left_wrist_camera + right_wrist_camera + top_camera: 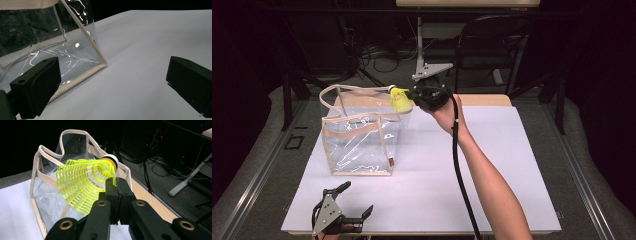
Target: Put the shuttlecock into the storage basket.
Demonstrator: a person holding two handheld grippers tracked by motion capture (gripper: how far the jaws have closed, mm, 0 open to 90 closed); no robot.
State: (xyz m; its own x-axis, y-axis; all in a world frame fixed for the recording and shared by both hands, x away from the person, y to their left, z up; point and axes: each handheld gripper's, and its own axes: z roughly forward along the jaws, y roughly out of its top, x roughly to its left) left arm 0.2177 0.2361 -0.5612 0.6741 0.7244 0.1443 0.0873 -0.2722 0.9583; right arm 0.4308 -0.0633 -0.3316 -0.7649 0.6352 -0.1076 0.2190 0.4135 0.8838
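A clear plastic tote bag (360, 140) with beige trim and handles stands upright on the white table (492, 165), at its back left. My right gripper (411, 100) is raised at the bag's top right corner and is shut on a yellow shuttlecock (400, 98). In the right gripper view the shuttlecock (85, 182) has a mesh skirt and a white cork tip, held over the bag's open mouth (62, 157). My left gripper (358, 200) rests low at the table's front left, open, with nothing between its jaws. In the left gripper view the bag's bottom corner (101, 65) lies ahead.
A folding chair (492, 45) and a stand's grey foot (429, 70) sit on the floor behind the table. Cables lie there too. The right gripper's black cable (459, 170) trails along the forearm. White table surface spreads to the right of the bag.
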